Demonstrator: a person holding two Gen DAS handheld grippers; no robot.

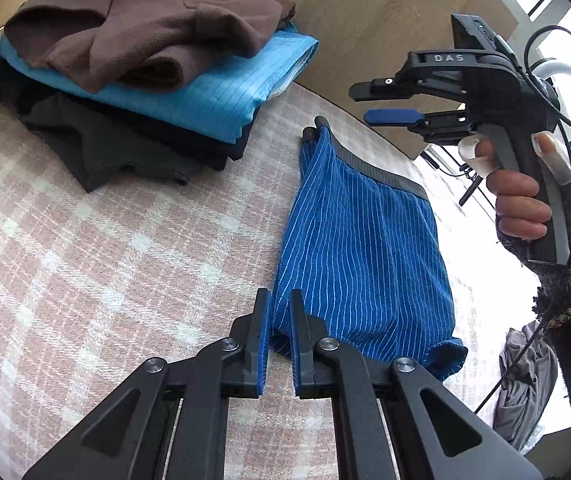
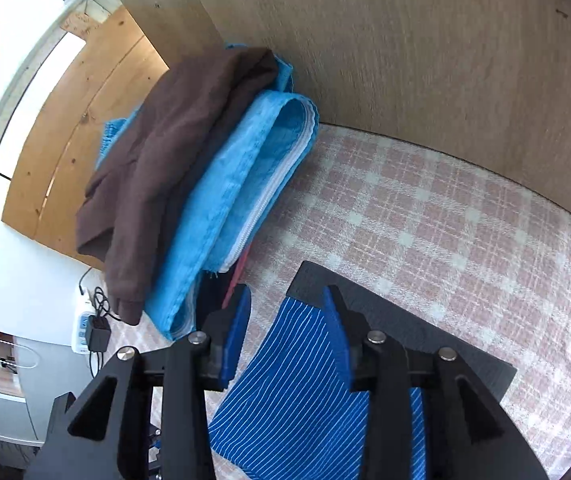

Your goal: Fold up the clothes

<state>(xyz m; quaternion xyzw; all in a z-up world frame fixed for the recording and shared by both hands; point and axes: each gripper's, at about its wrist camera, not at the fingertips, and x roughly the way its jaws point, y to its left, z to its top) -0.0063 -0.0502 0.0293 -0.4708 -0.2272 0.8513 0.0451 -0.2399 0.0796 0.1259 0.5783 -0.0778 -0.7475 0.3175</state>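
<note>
Blue pinstriped shorts (image 1: 361, 248) with a dark grey waistband (image 1: 381, 172) lie folded lengthwise on the pink plaid bedding (image 1: 85, 264). My left gripper (image 1: 279, 294) is low at the shorts' near left hem corner. It is open by a narrow gap, and the blue cloth shows between its fingers. A person's hand (image 1: 519, 200) holds my right gripper (image 1: 359, 104) in the air above the waistband end, open and empty. In the right wrist view that gripper (image 2: 285, 300) hovers open over the shorts (image 2: 297, 392) and the waistband (image 2: 401, 332).
A stack of folded clothes (image 1: 145, 40), brown on light blue on black, sits at the back left (image 2: 173, 160). A wooden board (image 2: 405, 60) borders the bedding behind. A grey garment (image 1: 525, 380) lies off the right edge. A power strip (image 2: 85, 324) sits on the floor.
</note>
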